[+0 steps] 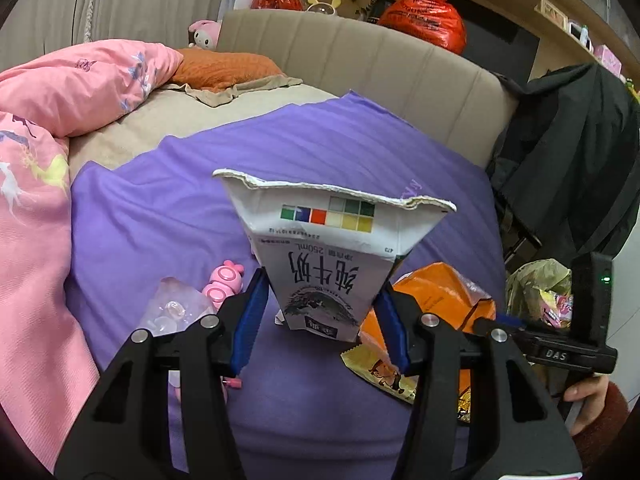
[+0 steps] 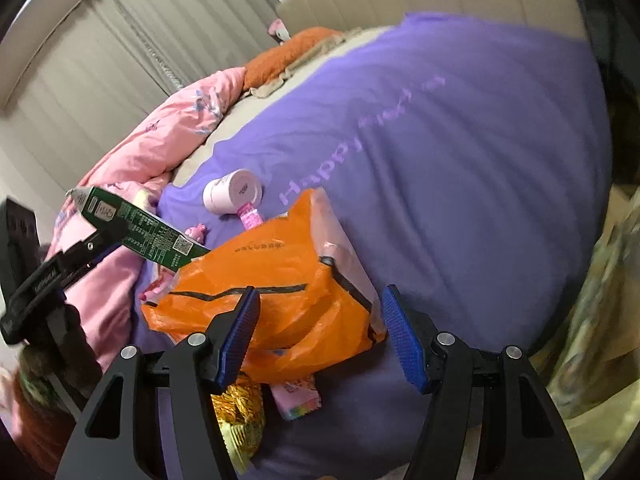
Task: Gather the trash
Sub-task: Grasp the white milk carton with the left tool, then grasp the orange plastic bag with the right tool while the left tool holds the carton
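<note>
My left gripper is shut on a white milk carton, its blue pads pressing the carton's narrow end while the torn wide end points away, lifted above the purple blanket. The right wrist view shows the carton's green side in the left gripper. My right gripper is open and hangs just over a crumpled orange plastic bag lying on the blanket. The same orange bag shows in the left wrist view, with the right gripper beside it.
A gold wrapper and a pink wrapper lie under the orange bag. A pink-and-white bottle, a pink toy and clear plastic packaging rest on the blanket. A translucent bag holding wrappers hangs at the right. Pink quilt on the left.
</note>
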`<action>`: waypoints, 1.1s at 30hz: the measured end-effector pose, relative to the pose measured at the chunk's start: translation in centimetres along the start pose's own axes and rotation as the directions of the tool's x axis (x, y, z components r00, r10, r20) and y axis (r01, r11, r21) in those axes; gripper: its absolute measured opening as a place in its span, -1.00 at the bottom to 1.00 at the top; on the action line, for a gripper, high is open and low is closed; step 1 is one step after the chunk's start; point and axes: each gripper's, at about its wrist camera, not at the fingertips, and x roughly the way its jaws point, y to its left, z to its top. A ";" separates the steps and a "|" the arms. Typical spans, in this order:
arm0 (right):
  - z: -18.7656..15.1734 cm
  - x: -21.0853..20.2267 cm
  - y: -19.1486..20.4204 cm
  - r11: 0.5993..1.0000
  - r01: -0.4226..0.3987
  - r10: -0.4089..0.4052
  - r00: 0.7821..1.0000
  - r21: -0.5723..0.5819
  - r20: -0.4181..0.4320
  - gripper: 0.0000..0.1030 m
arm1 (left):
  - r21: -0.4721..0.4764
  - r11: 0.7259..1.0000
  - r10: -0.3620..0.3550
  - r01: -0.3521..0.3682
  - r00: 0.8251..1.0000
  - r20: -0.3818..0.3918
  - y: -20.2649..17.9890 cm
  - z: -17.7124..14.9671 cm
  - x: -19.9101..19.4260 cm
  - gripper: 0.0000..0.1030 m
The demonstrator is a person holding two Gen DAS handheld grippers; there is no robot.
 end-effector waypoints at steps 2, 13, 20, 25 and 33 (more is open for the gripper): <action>-0.1 0.3 -0.1 0.999 -0.038 0.038 0.999 0.034 0.000 0.03 | -0.002 1.000 0.002 -0.002 1.000 0.012 0.3 0.0 -0.3 -0.04; 0.1 -2.1 6.0 0.974 0.003 0.013 0.997 -0.229 0.070 -0.69 | -0.050 0.999 -0.006 0.009 0.998 0.058 1.6 0.1 -1.7 -0.04; 1.4 -6.4 8.6 0.910 0.202 -0.122 0.965 -0.362 0.232 -0.71 | -0.055 0.998 0.002 0.004 0.994 0.105 1.9 0.7 -3.3 -0.04; 2.0 -8.2 8.3 0.884 0.278 -0.175 0.943 -0.376 0.284 -0.71 | -0.037 0.999 0.006 -0.001 0.991 0.131 1.3 0.9 -4.4 -0.04; 1.9 -8.6 7.7 0.812 0.436 -0.305 0.884 -0.388 0.355 -0.71 | -0.008 1.000 0.011 -0.010 0.995 0.102 0.4 0.9 -4.7 -0.04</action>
